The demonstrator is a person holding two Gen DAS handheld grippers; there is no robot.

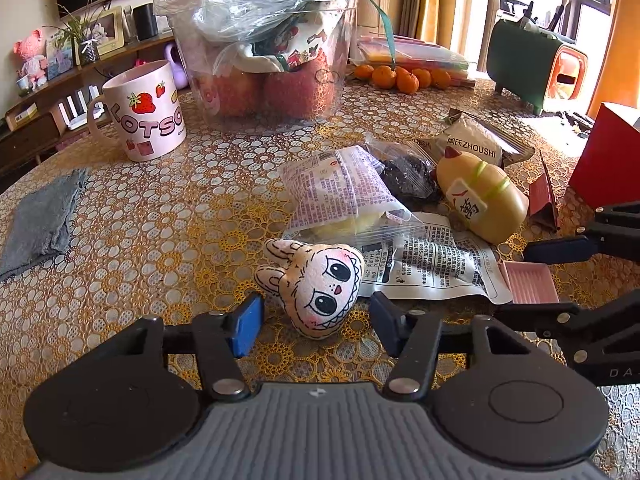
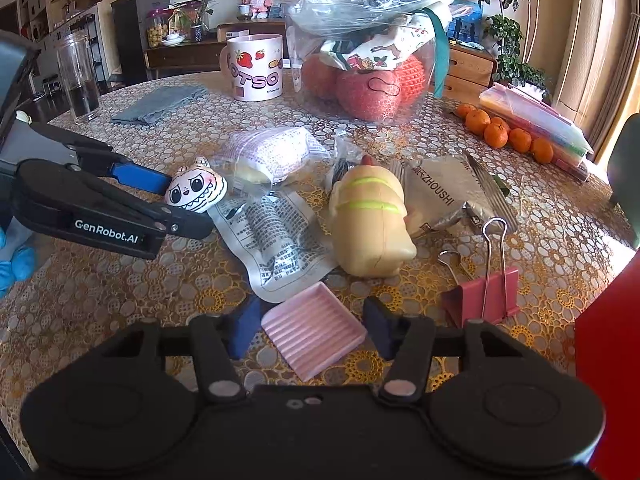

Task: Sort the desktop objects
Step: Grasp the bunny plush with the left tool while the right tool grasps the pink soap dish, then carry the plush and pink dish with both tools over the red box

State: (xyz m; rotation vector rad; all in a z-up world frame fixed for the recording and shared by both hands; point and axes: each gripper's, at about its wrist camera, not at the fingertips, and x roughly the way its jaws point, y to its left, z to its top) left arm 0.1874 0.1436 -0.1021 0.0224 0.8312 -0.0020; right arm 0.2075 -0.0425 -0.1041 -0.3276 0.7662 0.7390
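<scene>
A small plush rabbit-face toy [image 1: 316, 286] lies on the table between the open jaws of my left gripper [image 1: 316, 320]; the fingers stand on either side of it without closing. It also shows in the right wrist view [image 2: 196, 190]. A pink ridged tray [image 2: 314, 330] lies between the open jaws of my right gripper [image 2: 312, 328]; it also shows in the left wrist view [image 1: 530, 282]. A yellow squishy toy [image 2: 370, 226], snack packets [image 1: 340, 196], a flat printed pouch [image 2: 276, 240] and a pink binder clip [image 2: 486, 292] lie in the middle.
A Lotso mug [image 1: 144, 114], a clear bin with apples and bags [image 1: 272, 60], tangerines [image 1: 400, 76], a grey cloth [image 1: 44, 220], a glass tumbler [image 2: 78, 80] and a red box [image 1: 608, 160] stand around the lace-covered table [image 1: 160, 208].
</scene>
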